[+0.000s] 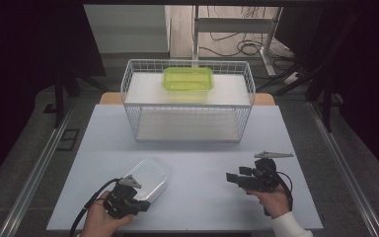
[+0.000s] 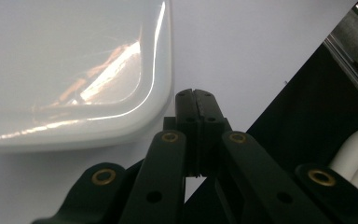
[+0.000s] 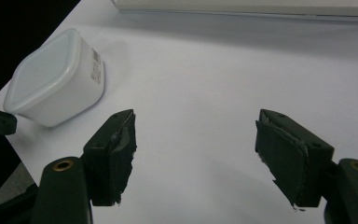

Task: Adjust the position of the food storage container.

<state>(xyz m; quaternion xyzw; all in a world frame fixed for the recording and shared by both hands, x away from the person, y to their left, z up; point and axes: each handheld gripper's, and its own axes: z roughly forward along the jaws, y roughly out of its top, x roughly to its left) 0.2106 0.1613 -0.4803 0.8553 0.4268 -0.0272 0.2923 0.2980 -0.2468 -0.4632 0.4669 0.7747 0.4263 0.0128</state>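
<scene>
White lidded box (image 1: 148, 178) on bench (image 1: 202, 148), just beside left gripper (image 2: 196, 100), fingers shut, holding nothing. Right gripper (image 3: 196, 154) fingers wide open, holding nothing. Green tub (image 1: 188, 79) sits atop wire basket (image 1: 133, 106).

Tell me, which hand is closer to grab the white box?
Left. Its hand-held gripper sits right beside the white box, though its jaws are shut and must open first. The right hand-held gripper is open but farther off across the table.
</scene>
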